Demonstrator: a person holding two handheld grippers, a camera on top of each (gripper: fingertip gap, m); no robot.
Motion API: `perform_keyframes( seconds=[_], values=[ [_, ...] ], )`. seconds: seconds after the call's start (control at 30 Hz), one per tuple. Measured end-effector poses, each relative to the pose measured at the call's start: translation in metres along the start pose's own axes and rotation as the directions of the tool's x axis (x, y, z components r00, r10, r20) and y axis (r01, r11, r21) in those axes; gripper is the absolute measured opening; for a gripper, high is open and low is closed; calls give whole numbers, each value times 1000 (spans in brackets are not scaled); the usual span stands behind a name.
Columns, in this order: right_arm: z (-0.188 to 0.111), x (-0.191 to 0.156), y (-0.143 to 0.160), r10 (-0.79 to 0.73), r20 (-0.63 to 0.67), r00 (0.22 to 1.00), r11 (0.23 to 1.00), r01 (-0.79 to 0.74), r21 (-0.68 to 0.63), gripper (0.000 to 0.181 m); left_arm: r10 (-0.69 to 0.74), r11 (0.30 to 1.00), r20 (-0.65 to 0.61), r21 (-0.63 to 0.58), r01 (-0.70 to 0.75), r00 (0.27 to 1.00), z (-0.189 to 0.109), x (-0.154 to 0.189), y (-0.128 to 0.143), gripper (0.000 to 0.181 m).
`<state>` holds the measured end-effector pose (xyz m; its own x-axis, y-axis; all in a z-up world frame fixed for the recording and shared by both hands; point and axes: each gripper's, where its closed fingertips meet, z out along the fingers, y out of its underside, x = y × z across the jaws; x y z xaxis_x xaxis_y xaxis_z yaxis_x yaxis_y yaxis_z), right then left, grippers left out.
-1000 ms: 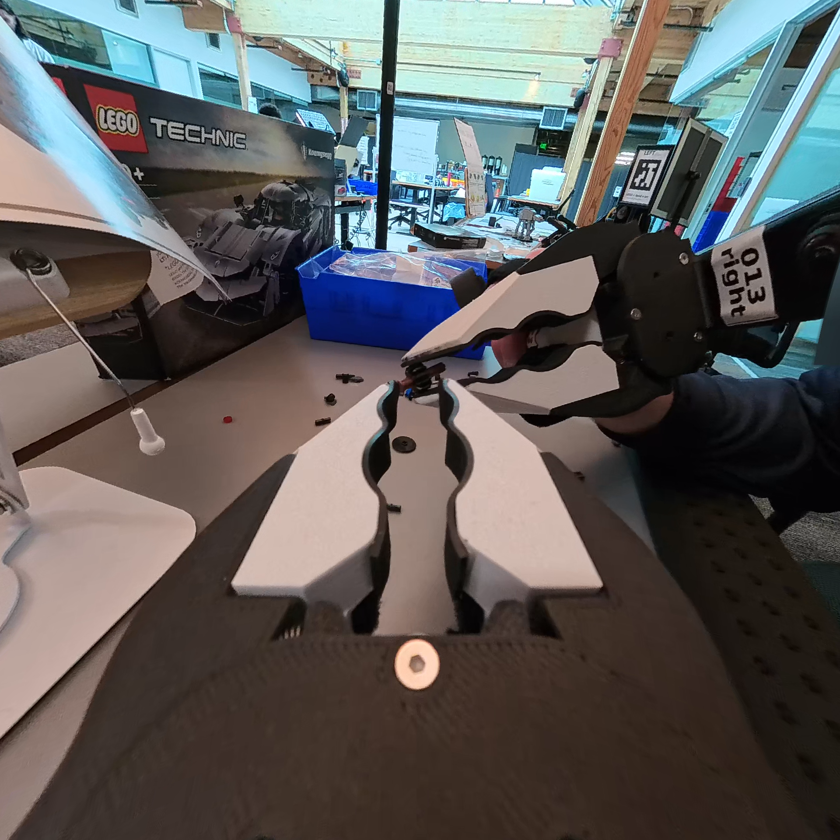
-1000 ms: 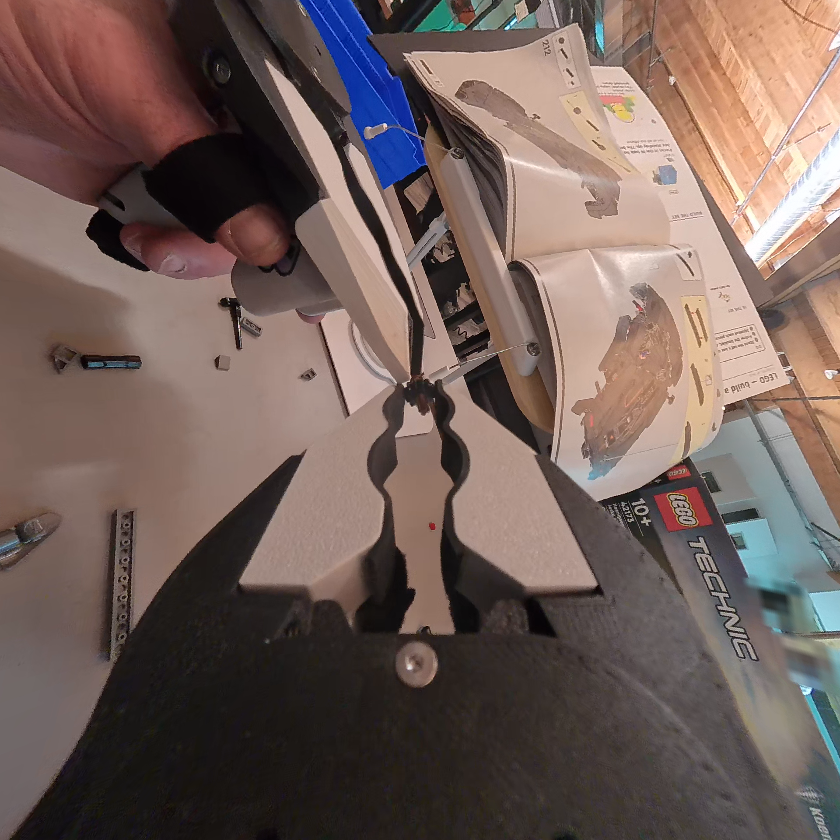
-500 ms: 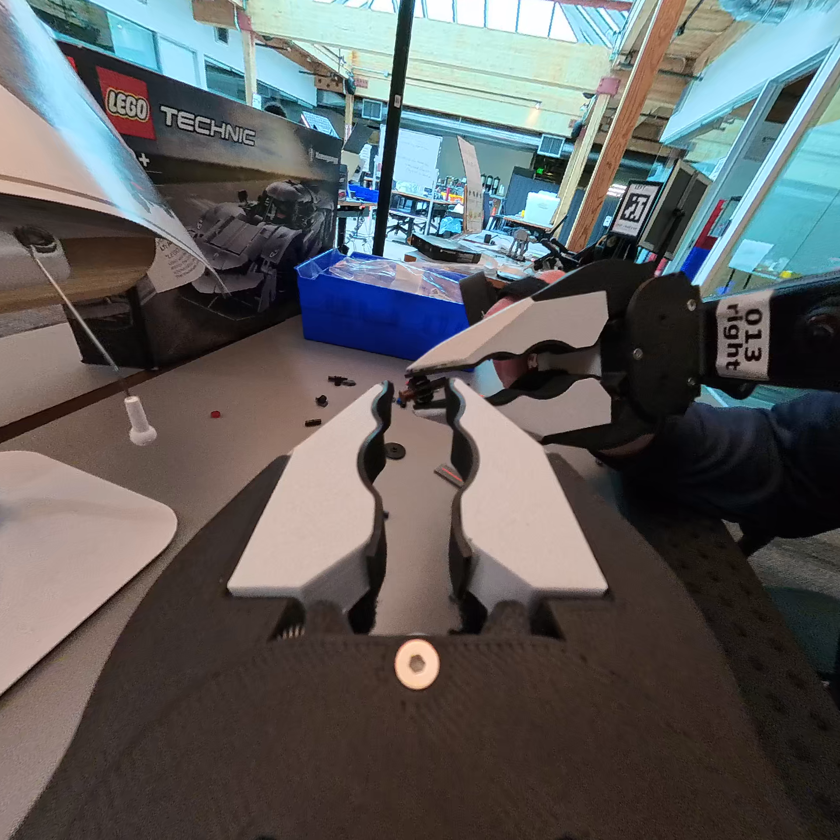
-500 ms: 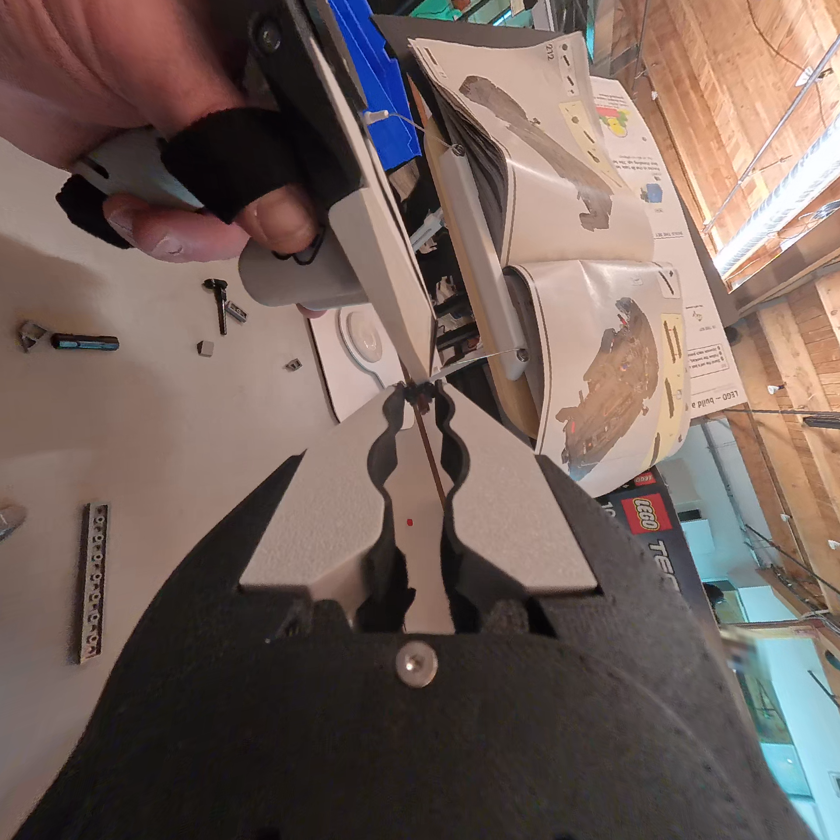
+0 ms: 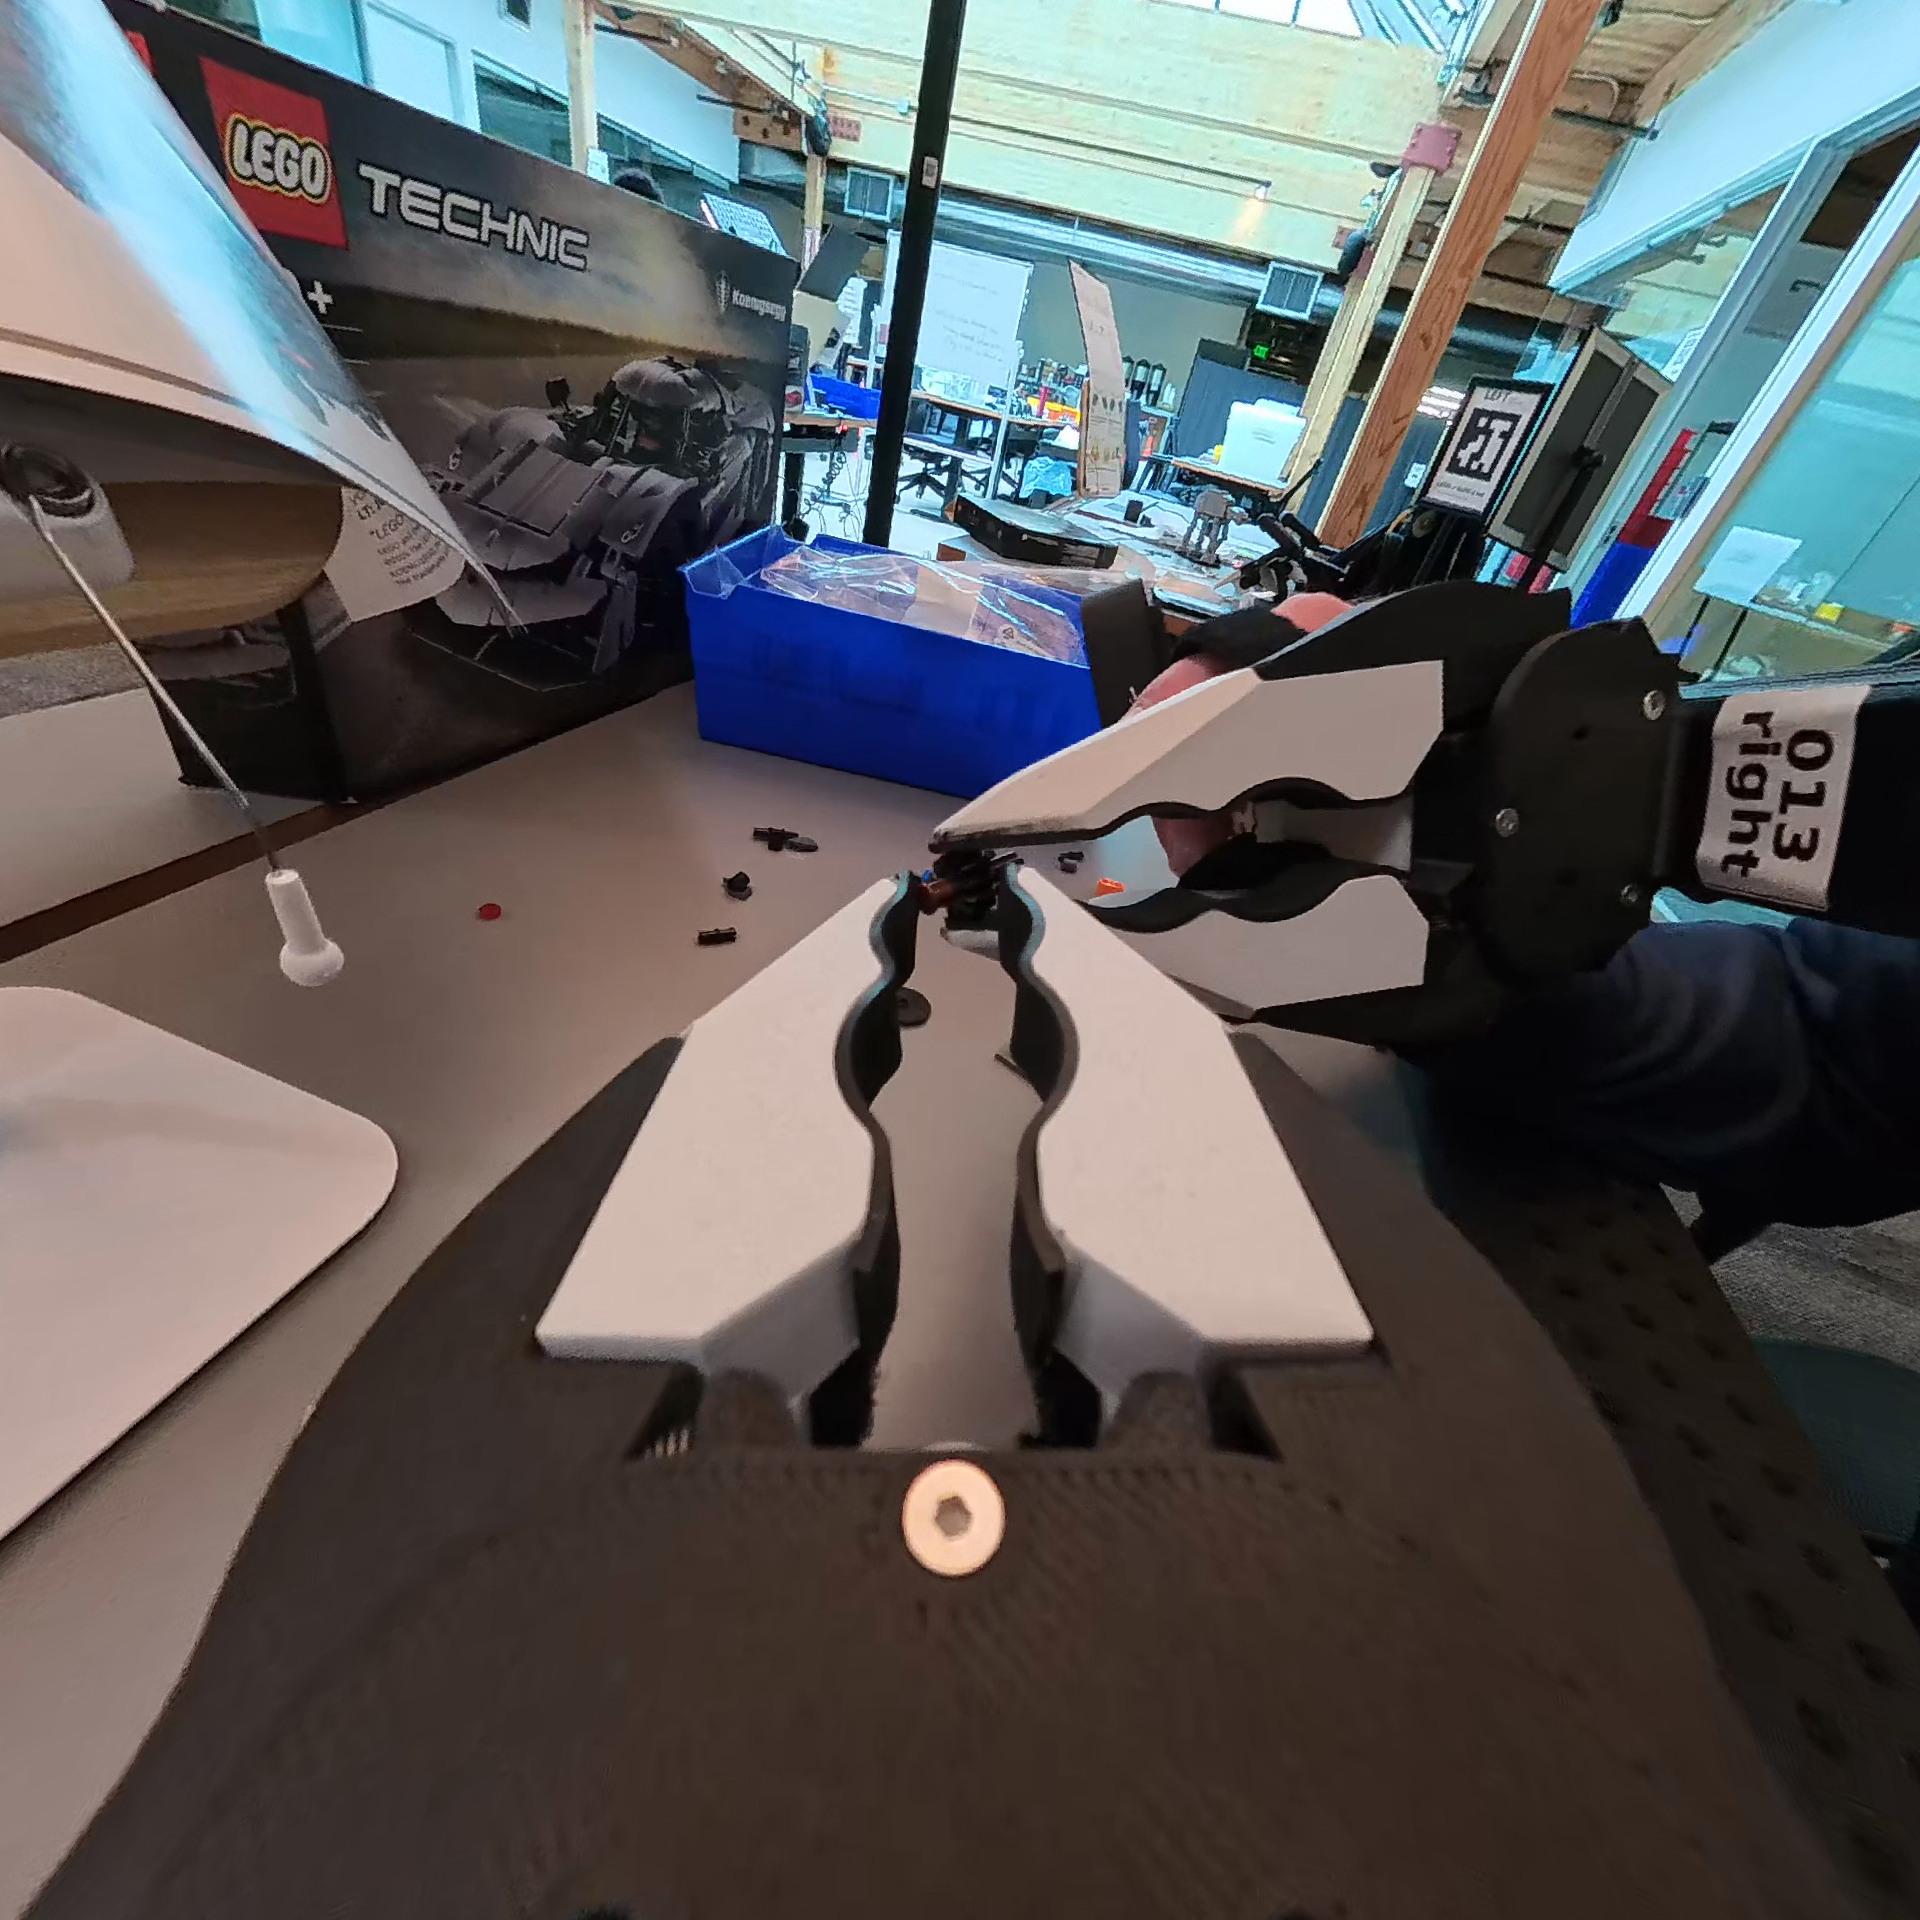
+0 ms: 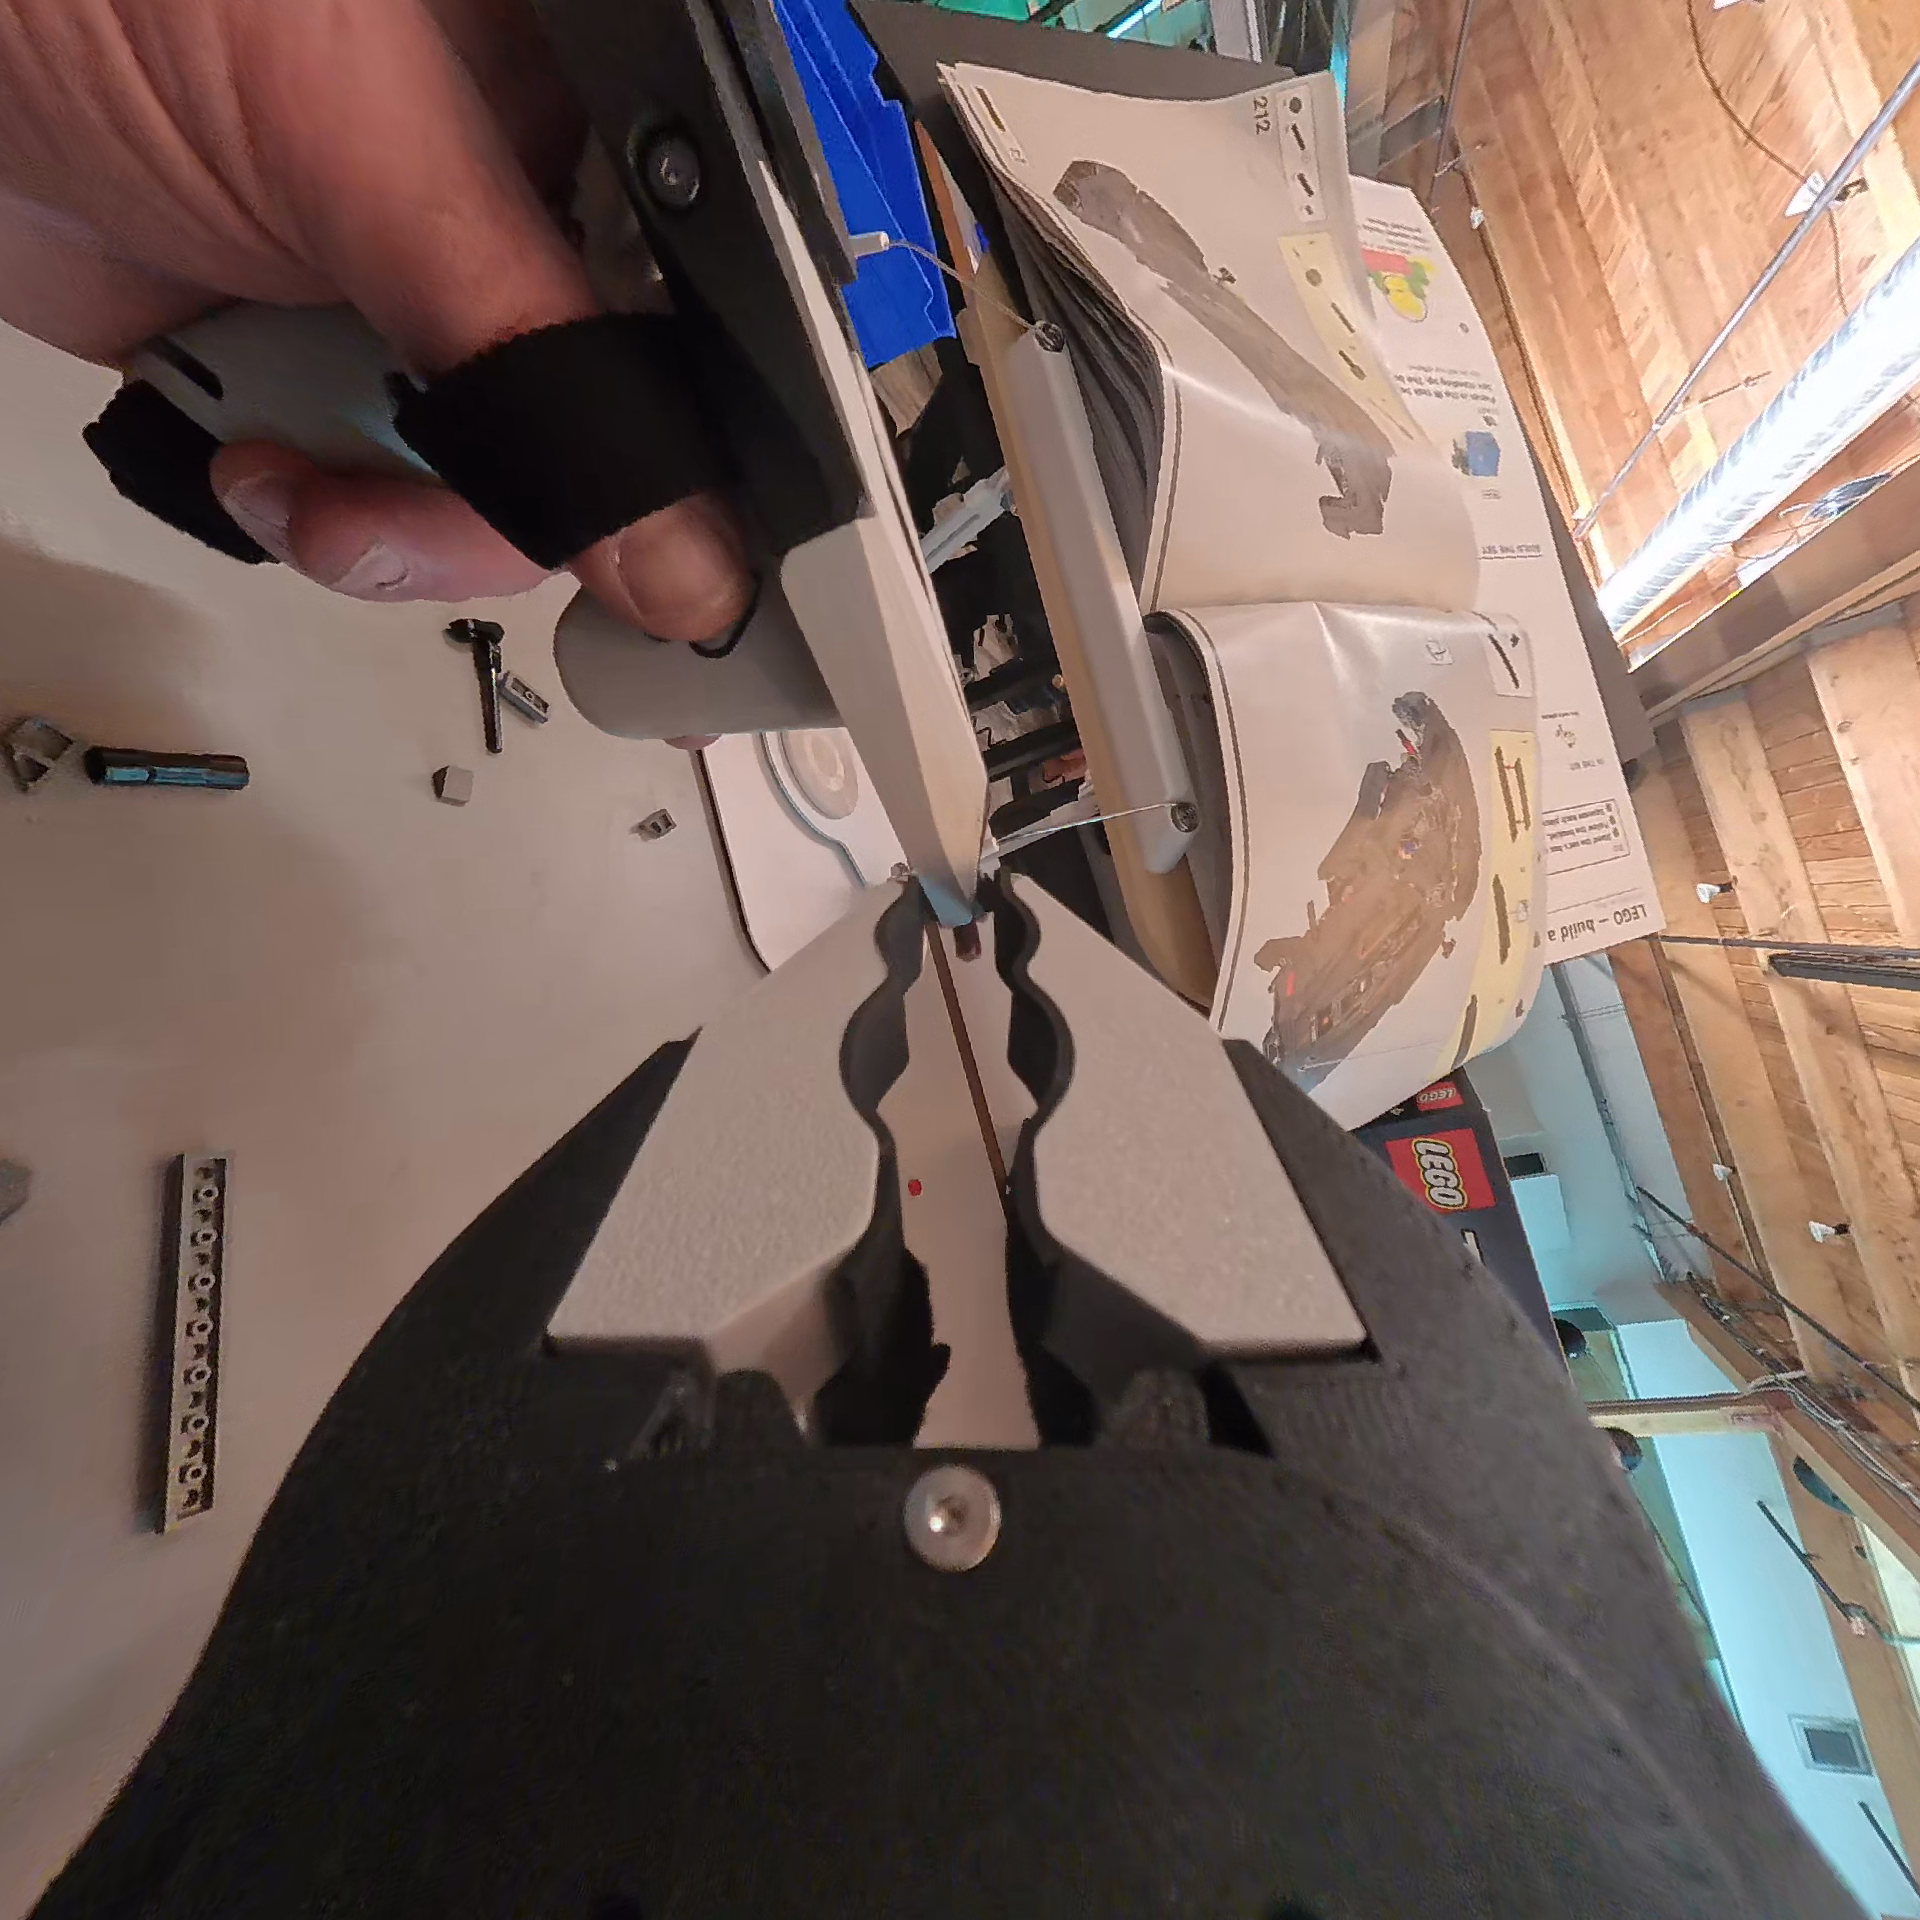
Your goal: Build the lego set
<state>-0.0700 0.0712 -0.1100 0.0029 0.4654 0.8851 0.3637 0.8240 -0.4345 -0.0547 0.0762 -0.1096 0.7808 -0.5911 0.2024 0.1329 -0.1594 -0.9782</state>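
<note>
A small black lego part with a brown pin (image 5: pixel 958 885) is held above the table where both grippers meet. My left gripper (image 5: pixel 956 896) is shut on it at its fingertips. My right gripper (image 5: pixel 951 883) comes in from the right, with one finger above the part and one below, and is also shut on it. In the right wrist view, my right gripper (image 6: pixel 954 902) meets the left gripper's fingers (image 6: pixel 894 665) edge on. They cover most of the dark part (image 6: pixel 971 940). A hand (image 6: pixel 312 260) grips the left gripper's handle.
A lego box (image 5: pixel 499 416) and a blue bin (image 5: pixel 883 686) of bags stand at the back. An instruction booklet (image 6: pixel 1309 499) sits on a stand with a white base (image 5: pixel 156 1195). Small loose parts (image 5: pixel 738 885), a long grey beam (image 6: pixel 192 1340) and a dark pin (image 6: pixel 166 771) lie on the table. The tips of both grippers are at nearly the same place.
Both grippers have stayed pinched on the small part. The left gripper has tilted up a little, and the right gripper has turned slightly around the part.
</note>
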Motion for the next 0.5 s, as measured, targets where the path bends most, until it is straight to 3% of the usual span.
perform_keyframes(
  seconds=[0.5],
  values=[
    [3,0,5,9,-6,1000,999,-9,-39,11,101,995,130,-32,-98,986,0,-9,-1,19]
  ],
)
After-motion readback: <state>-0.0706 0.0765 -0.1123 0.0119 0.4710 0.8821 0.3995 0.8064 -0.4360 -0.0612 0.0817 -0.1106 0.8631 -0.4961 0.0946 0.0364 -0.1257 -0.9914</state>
